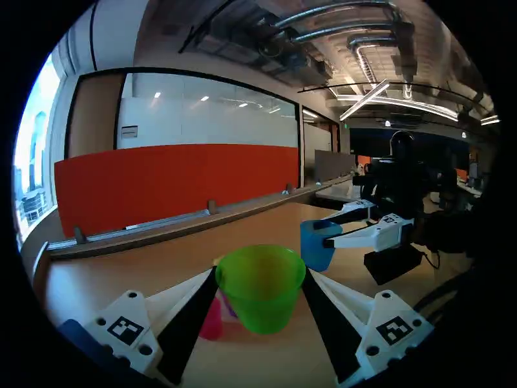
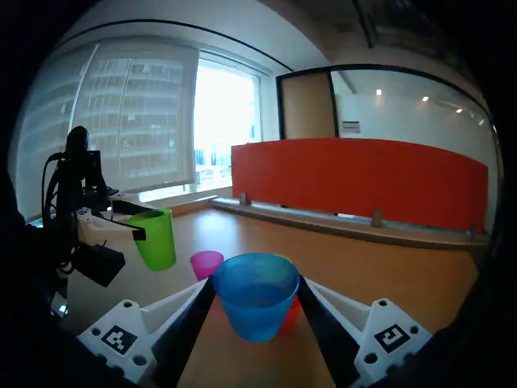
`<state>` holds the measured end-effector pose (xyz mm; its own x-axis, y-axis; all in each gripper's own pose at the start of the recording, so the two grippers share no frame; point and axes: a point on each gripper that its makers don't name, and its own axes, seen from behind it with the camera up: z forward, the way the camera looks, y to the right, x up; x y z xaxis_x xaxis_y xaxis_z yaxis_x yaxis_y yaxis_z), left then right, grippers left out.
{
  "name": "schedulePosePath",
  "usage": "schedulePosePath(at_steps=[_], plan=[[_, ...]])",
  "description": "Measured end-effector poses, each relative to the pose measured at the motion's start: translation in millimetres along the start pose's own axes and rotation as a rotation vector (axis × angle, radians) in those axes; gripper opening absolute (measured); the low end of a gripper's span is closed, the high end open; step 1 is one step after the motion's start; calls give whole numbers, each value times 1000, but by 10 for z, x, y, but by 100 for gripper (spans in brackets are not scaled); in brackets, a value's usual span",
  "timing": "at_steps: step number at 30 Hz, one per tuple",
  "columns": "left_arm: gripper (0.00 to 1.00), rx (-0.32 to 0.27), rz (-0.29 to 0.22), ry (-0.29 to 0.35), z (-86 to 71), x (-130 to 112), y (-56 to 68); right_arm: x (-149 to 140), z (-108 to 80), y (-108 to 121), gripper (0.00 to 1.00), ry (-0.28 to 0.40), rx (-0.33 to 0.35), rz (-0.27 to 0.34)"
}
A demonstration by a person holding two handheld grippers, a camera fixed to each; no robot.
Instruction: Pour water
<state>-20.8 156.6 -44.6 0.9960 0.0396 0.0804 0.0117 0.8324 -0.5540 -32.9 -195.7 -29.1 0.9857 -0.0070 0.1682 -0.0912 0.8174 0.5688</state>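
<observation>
Blue cup [image 2: 255, 313] is clamped upright in our right tool [image 2: 255, 284], above the counter [image 2: 400, 271]. We grip the green cup [image 1: 260, 294] in our left tool [image 1: 260, 275]; a pink cup [image 2: 206, 262] stands on the counter between them.

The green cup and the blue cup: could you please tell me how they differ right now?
Colour: the green cup is translucent green, the blue cup translucent blue.
Holder: the green cup sits between the fingers of the left gripper, the blue cup between those of the right gripper.
Both are upright, tapered, open-topped cups of similar size.
</observation>
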Motion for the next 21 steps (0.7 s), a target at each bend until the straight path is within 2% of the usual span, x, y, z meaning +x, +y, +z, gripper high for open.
schedulePosePath(at_steps=[12, 21], plan=[[90, -15, -8, 6, -52, -131, 167, -79, -51, -96, 92, -4, 5, -12], [90, -14, -1, 7, -77, -120, 185, -83, -63, -140, 92, -7, 7, -29]])
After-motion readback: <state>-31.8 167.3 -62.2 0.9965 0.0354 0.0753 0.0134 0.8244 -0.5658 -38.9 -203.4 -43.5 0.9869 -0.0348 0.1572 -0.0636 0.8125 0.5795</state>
